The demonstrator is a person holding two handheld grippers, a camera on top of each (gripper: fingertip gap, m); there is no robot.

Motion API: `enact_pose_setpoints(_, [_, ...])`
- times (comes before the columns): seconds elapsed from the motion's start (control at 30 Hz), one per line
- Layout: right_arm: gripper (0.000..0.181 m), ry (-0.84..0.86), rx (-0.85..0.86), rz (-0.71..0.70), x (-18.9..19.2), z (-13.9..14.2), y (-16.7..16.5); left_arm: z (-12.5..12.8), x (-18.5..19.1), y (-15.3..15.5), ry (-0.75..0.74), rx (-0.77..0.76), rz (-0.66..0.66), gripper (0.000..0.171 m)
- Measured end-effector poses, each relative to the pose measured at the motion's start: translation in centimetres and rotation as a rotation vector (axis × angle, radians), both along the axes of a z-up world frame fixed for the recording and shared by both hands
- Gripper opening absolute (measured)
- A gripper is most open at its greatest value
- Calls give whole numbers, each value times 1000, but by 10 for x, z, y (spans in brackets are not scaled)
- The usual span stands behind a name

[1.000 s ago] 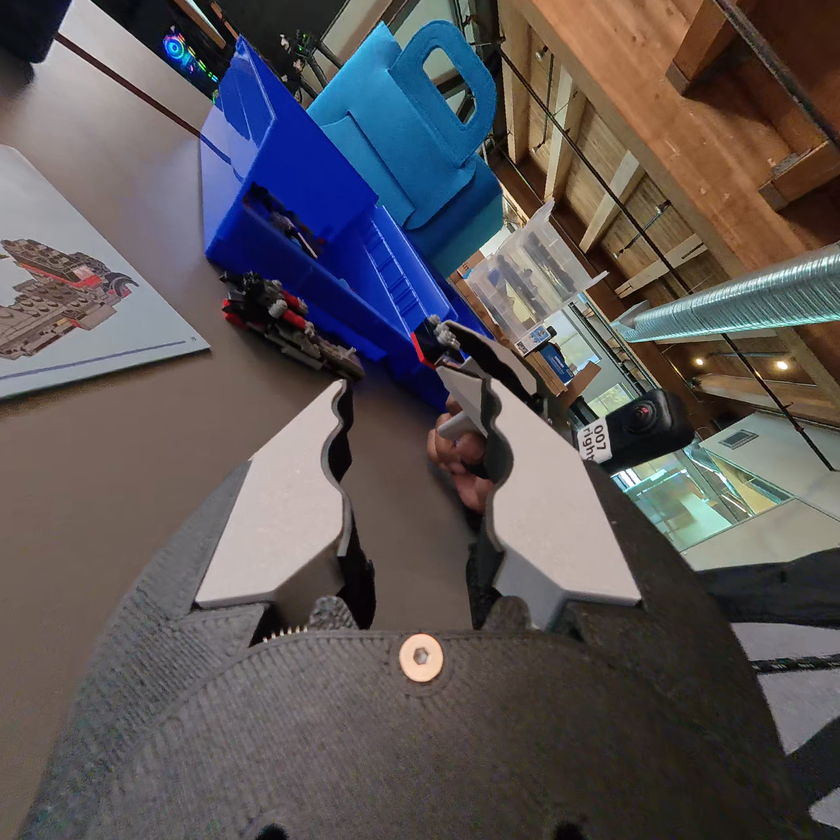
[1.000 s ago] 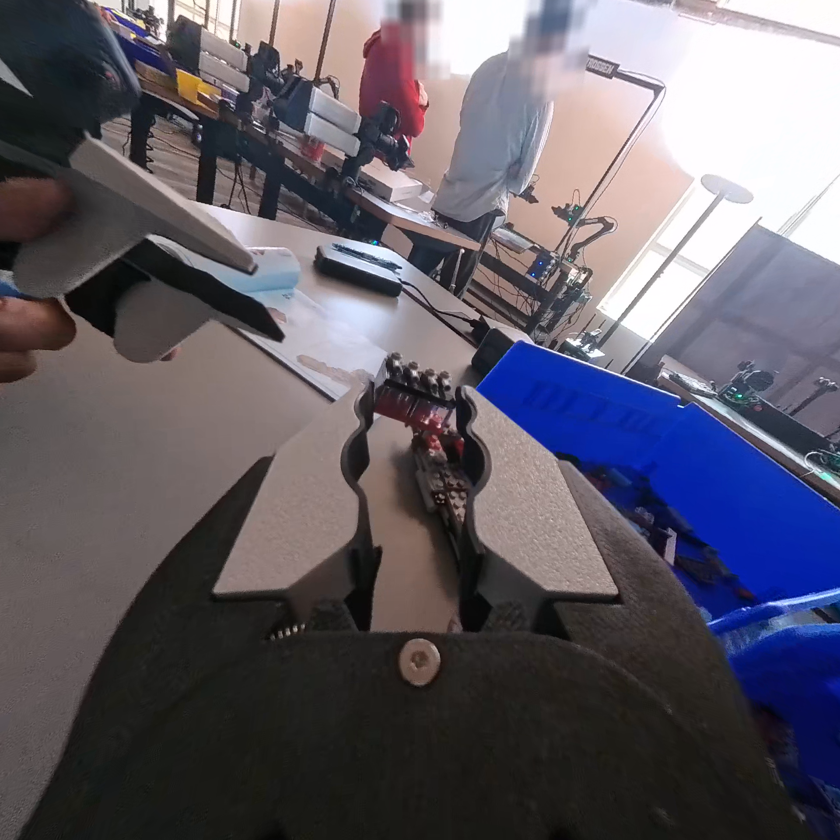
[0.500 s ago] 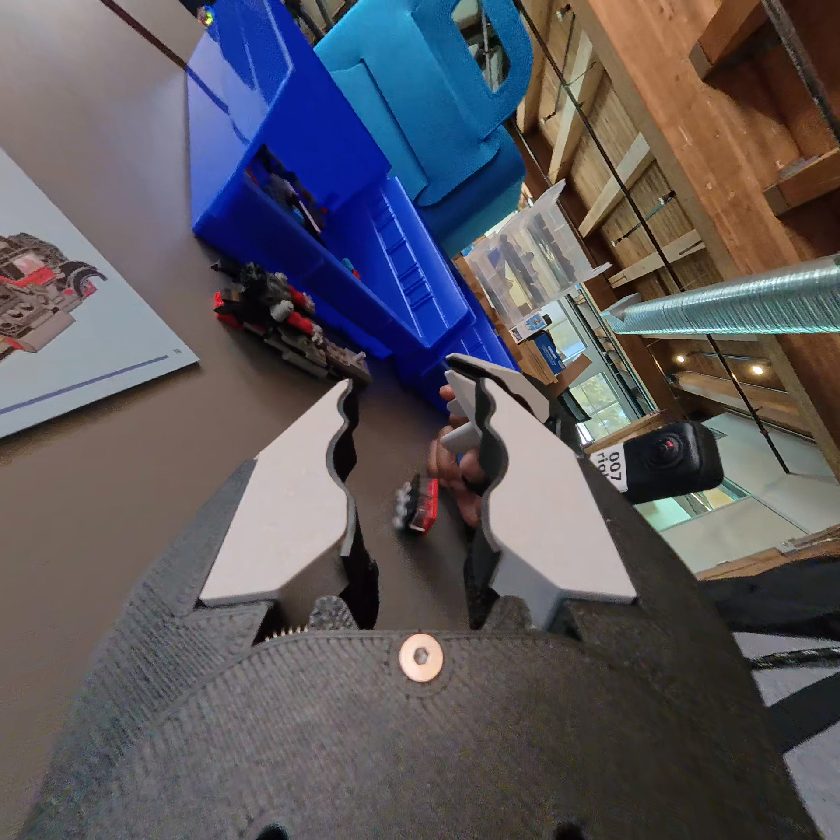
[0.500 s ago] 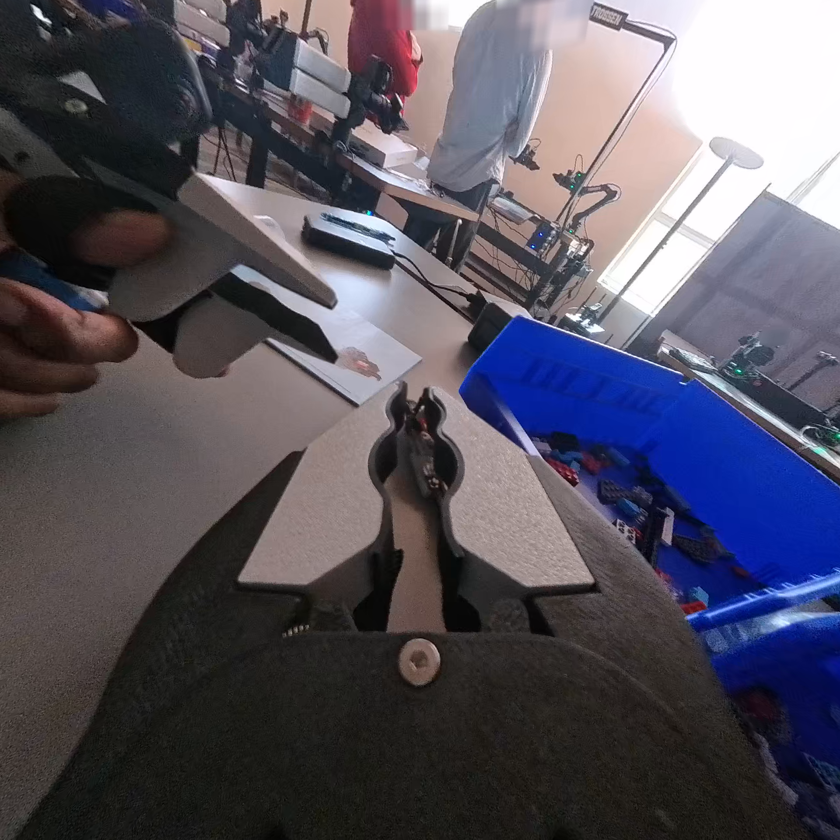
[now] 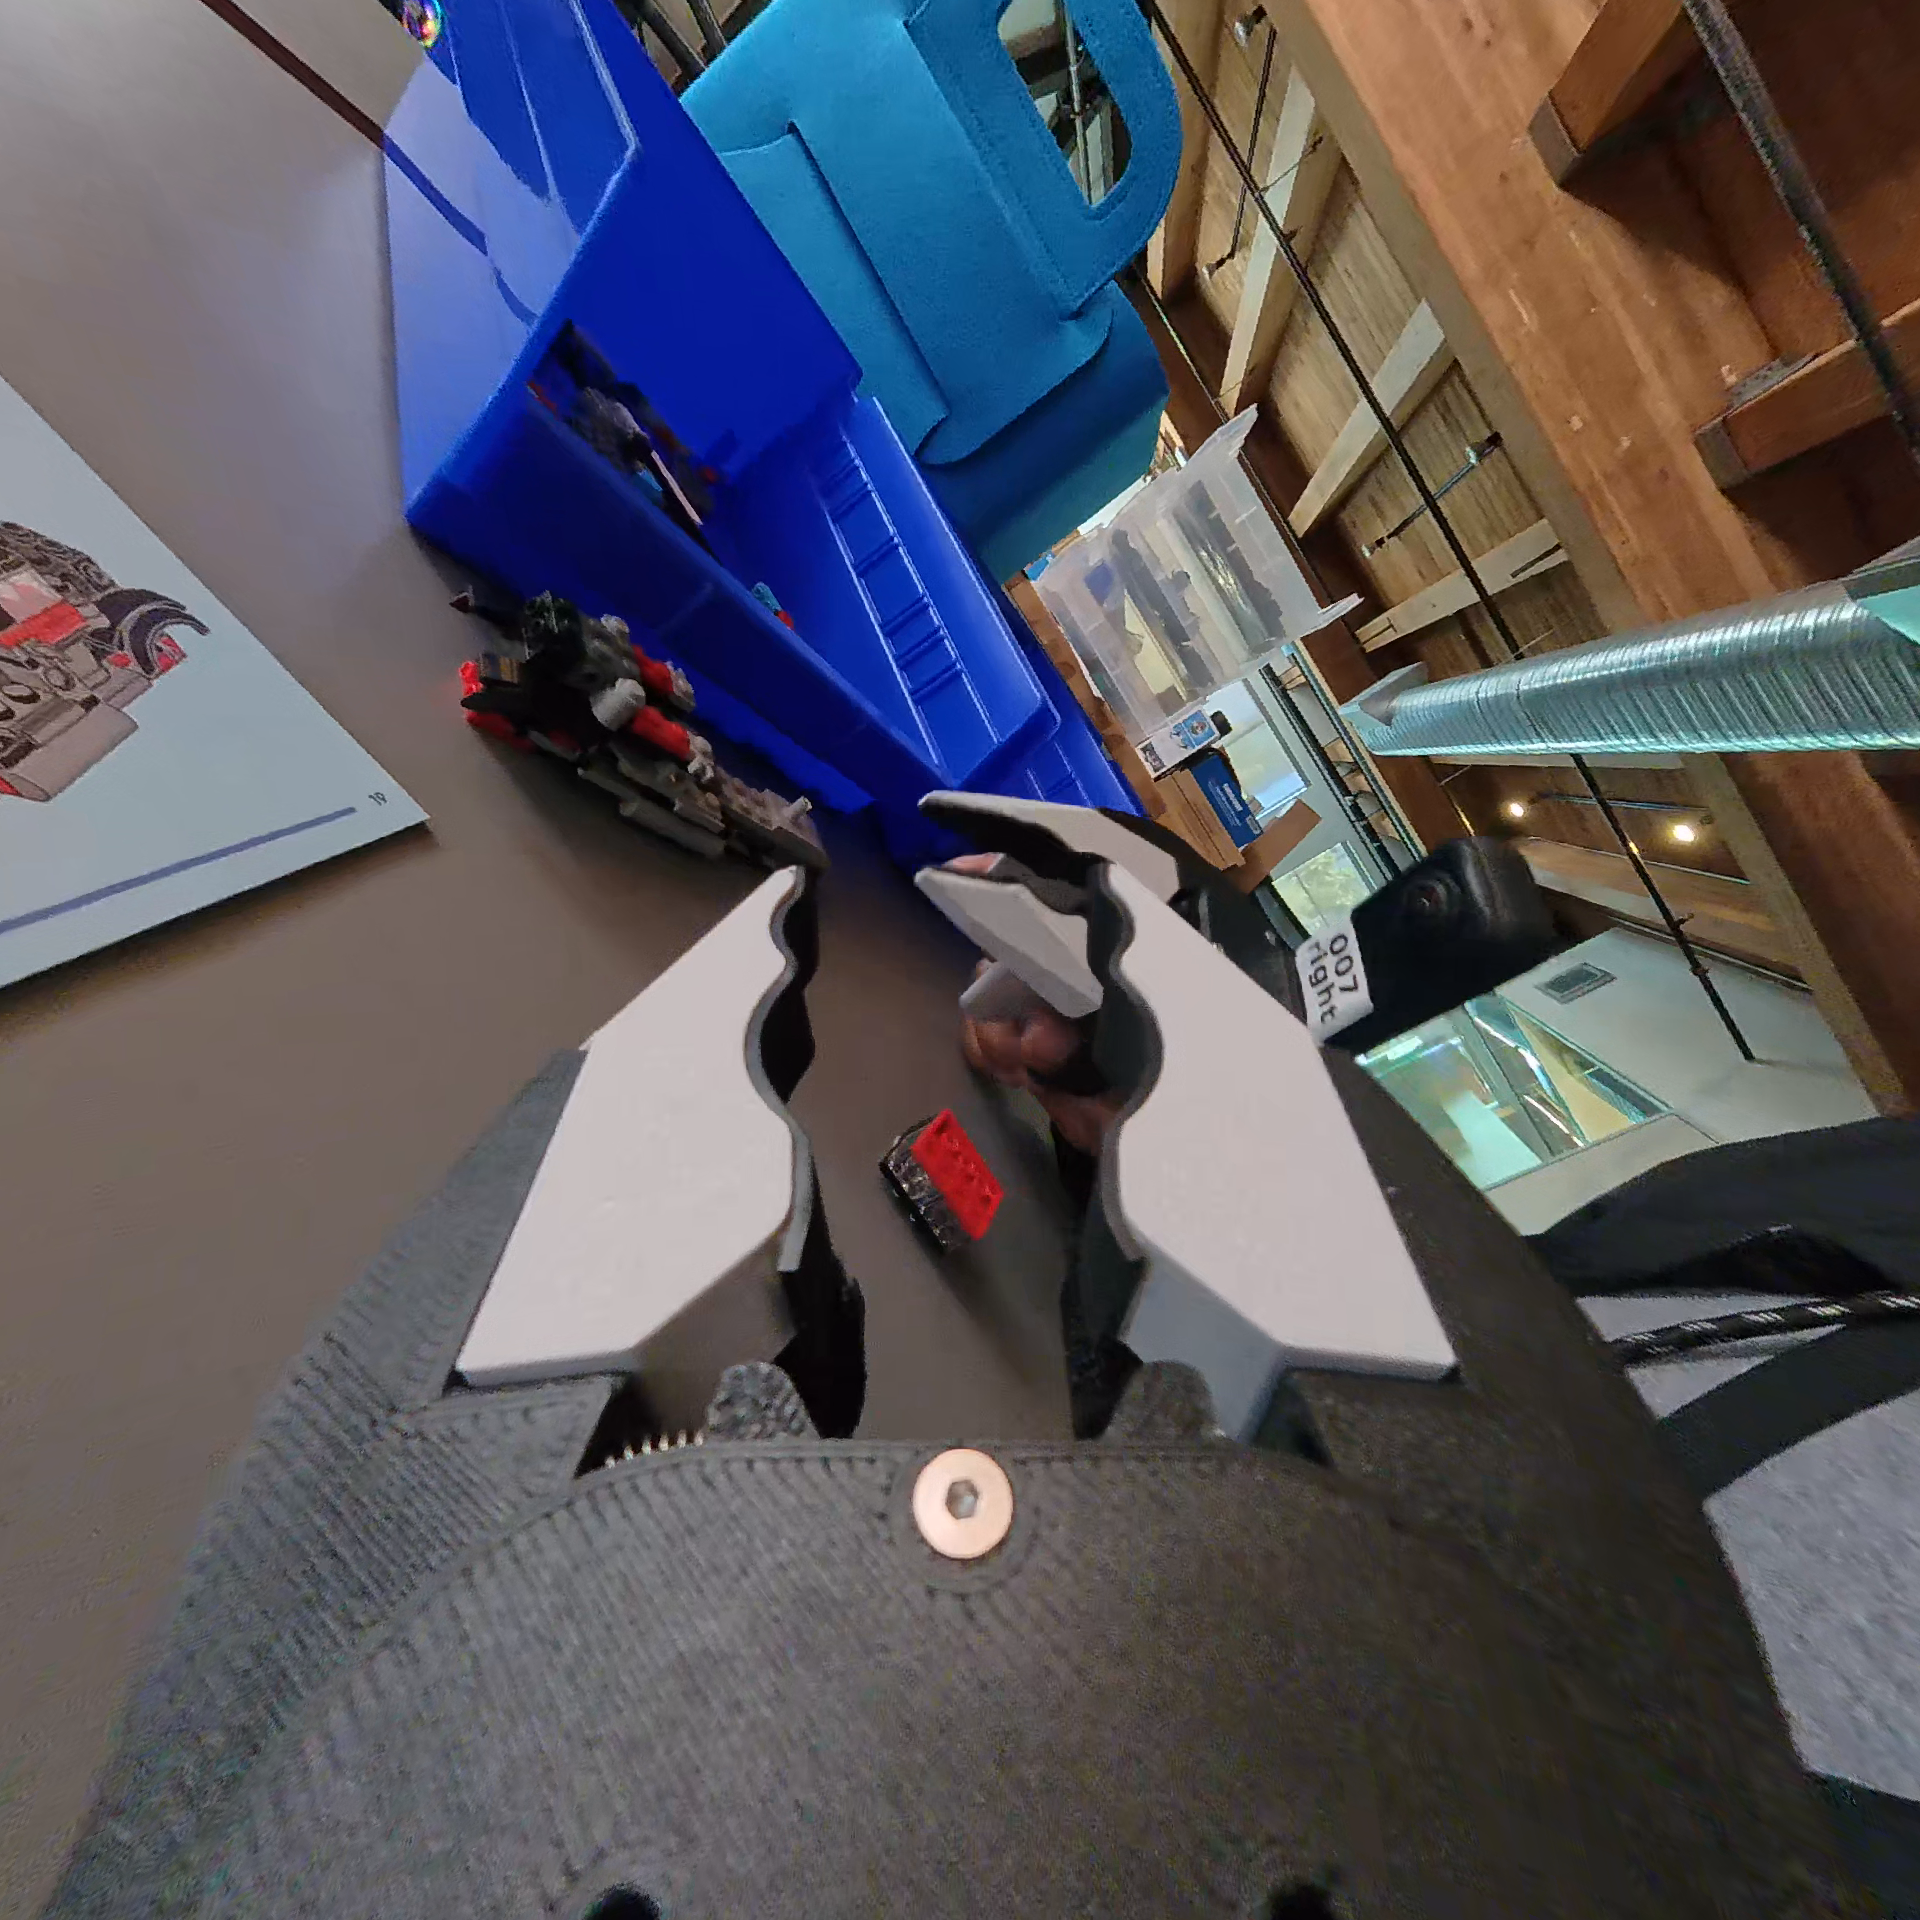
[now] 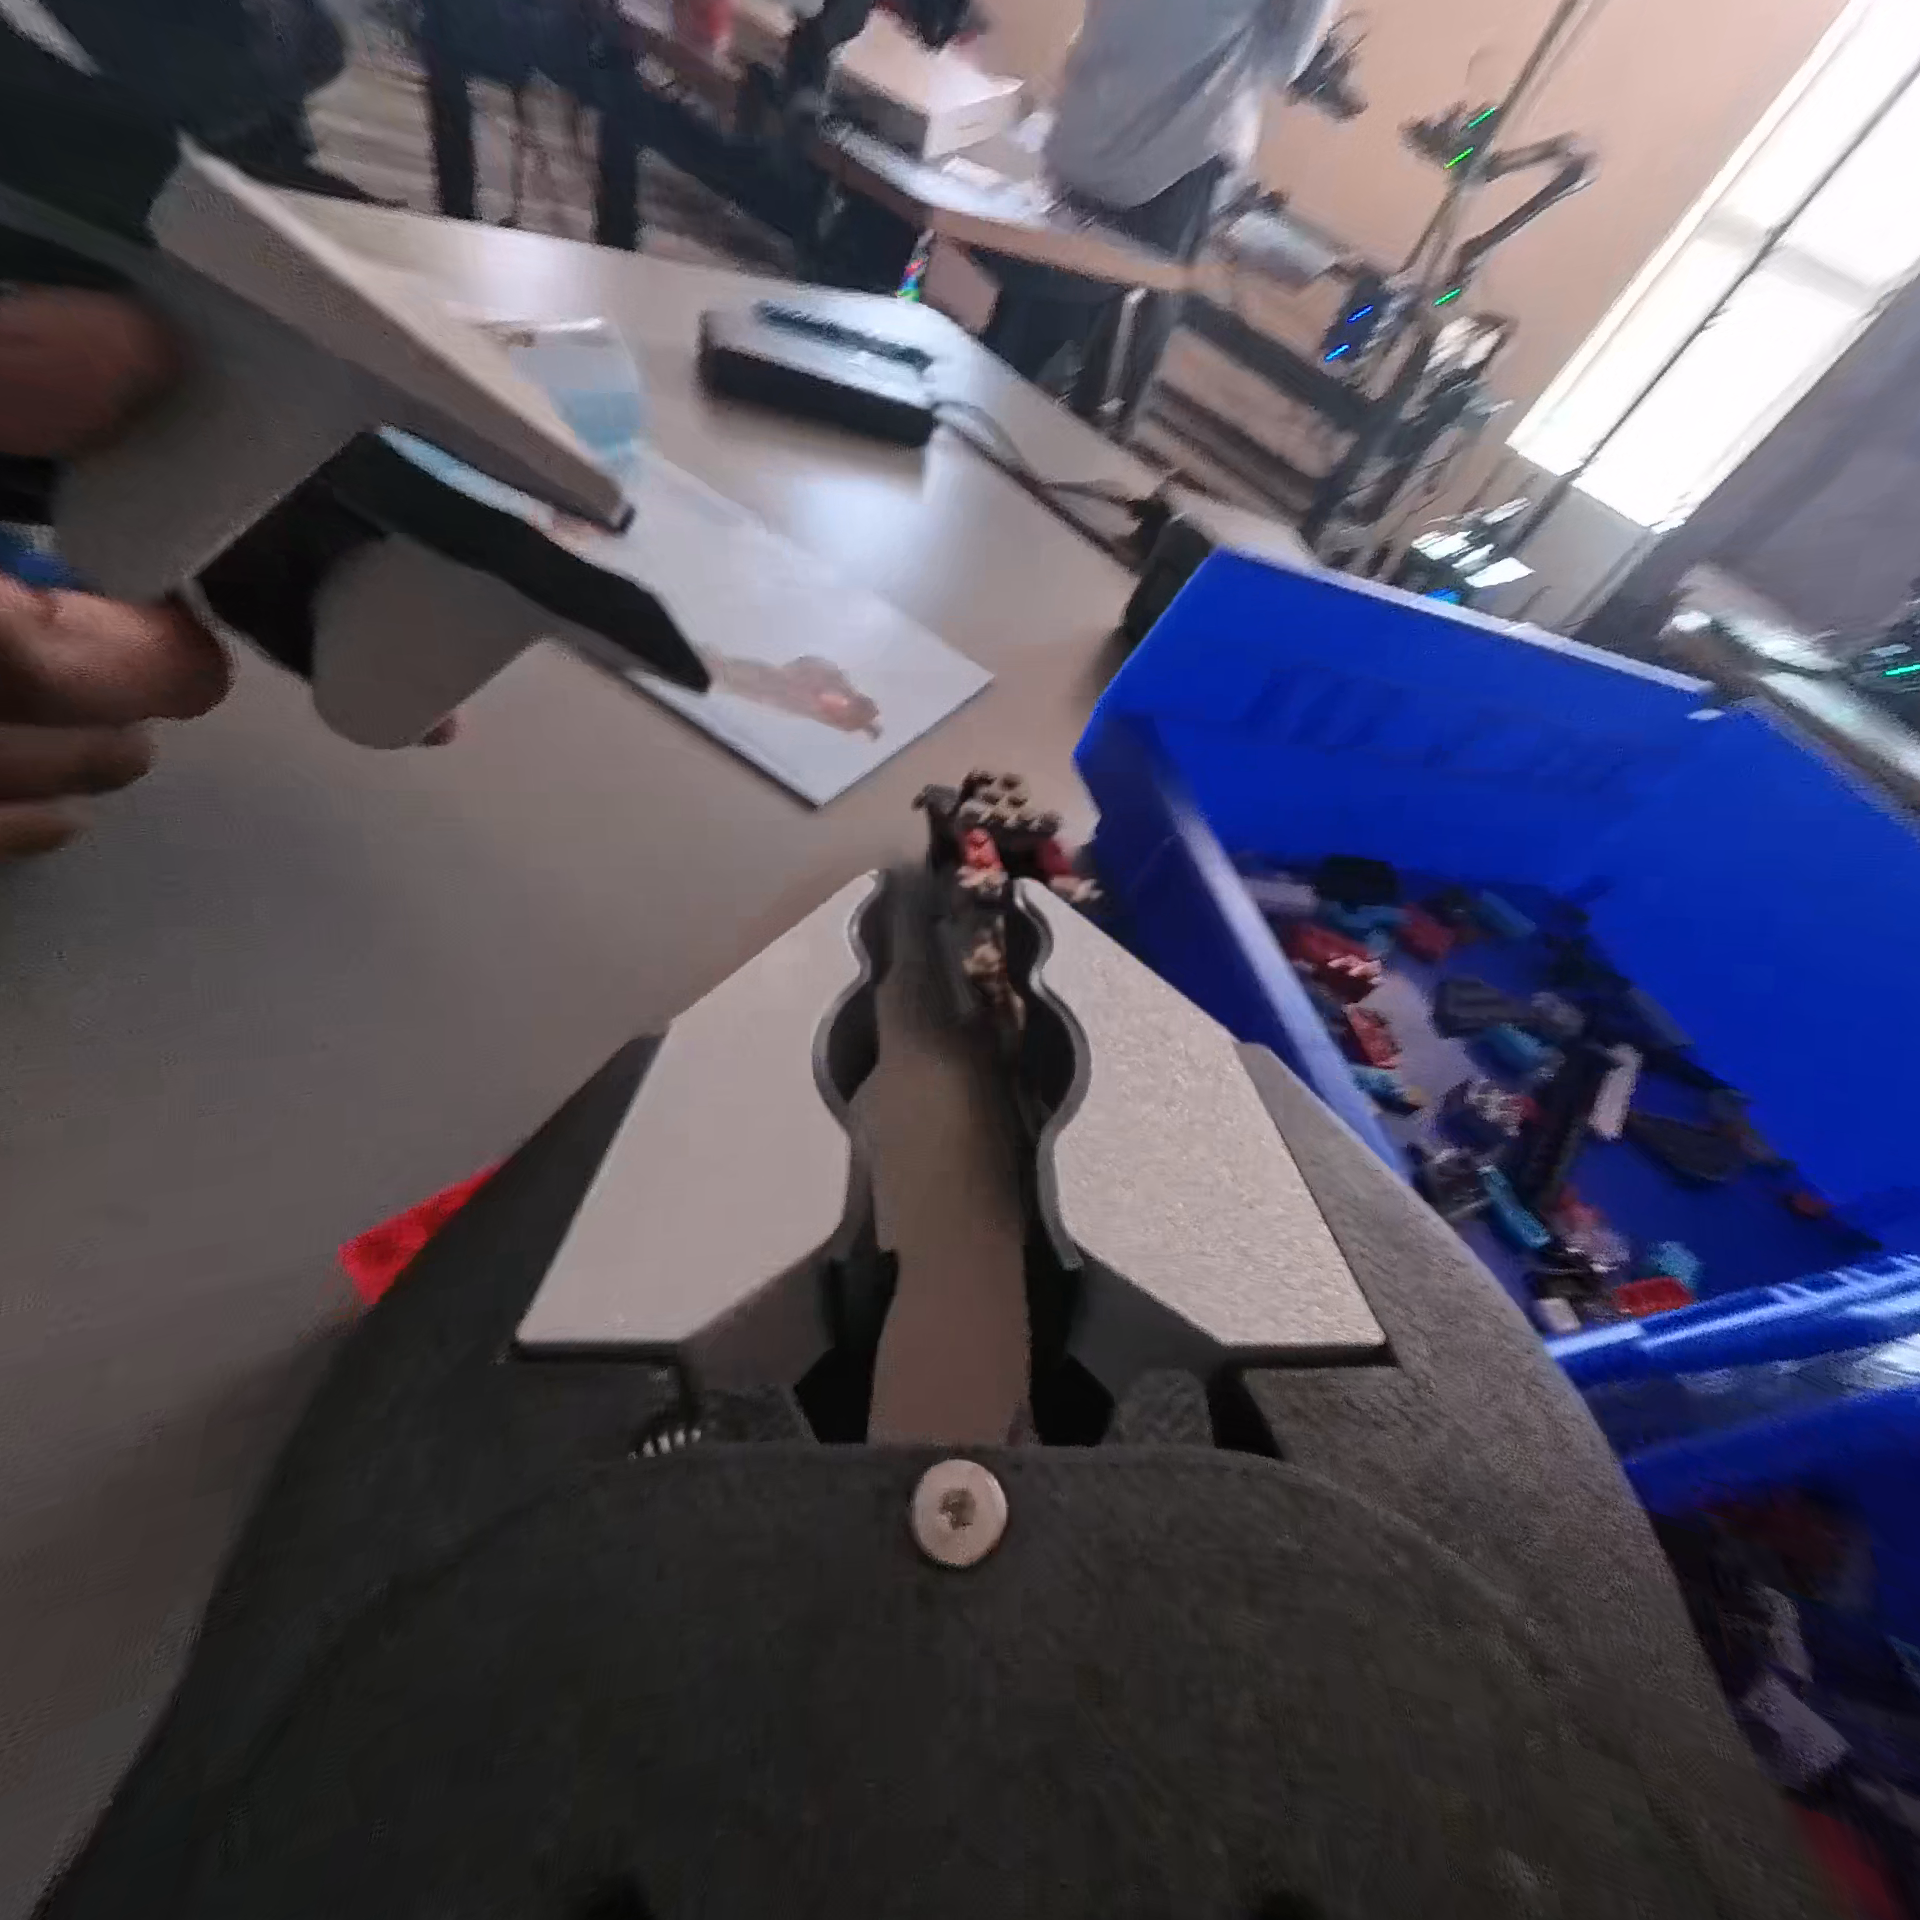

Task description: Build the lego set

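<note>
A small red and black brick piece (image 5: 943, 1179) lies on the brown table (image 5: 260, 1143) between the fingers of my left gripper (image 5: 951, 904), which is open and empty just above it. The piece shows as a red blur (image 6: 416, 1236) beside my right gripper (image 6: 954, 888). That gripper's jaws stand a narrow gap apart and hold nothing. The partly built black, grey and red model (image 5: 634, 727) lies against the blue bin (image 5: 623, 312); in the right wrist view the model (image 6: 987, 831) sits just past the fingertips. The left gripper (image 6: 660, 597) hangs at upper left there.
The blue bin (image 6: 1455, 727) holds several loose bricks (image 6: 1507, 1039). An instruction sheet (image 5: 156, 727) lies on the table left of the model. A light-blue felt bag (image 5: 935, 260) stands behind the bin. A black device (image 6: 810, 364) with a cable lies farther back. A person (image 6: 1122, 104) stands beyond. My right fingertips sit around 7 cm from my left ones.
My right gripper let go of the small red piece, which fell to the table and now lies between the left fingers. The right jaws narrowed and swung toward the model and bin.
</note>
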State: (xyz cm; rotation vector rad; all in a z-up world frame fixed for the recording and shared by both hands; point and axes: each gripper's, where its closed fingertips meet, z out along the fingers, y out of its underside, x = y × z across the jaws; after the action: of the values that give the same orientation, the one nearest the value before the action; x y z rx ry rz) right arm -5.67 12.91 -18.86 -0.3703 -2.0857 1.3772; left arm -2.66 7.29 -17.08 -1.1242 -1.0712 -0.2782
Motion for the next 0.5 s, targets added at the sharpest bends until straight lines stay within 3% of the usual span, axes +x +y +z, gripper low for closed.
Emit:
enact_pose_setpoints(0.3, [31, -206, 260, 279, 48, -46, 31, -7, 13, 3, -17, -56, -69, 52])
enact_pose_setpoints(0.5, [40, -273, 160, 439, 81, -34, 21, -10, 21, 6, -21, -78, -92, 52])
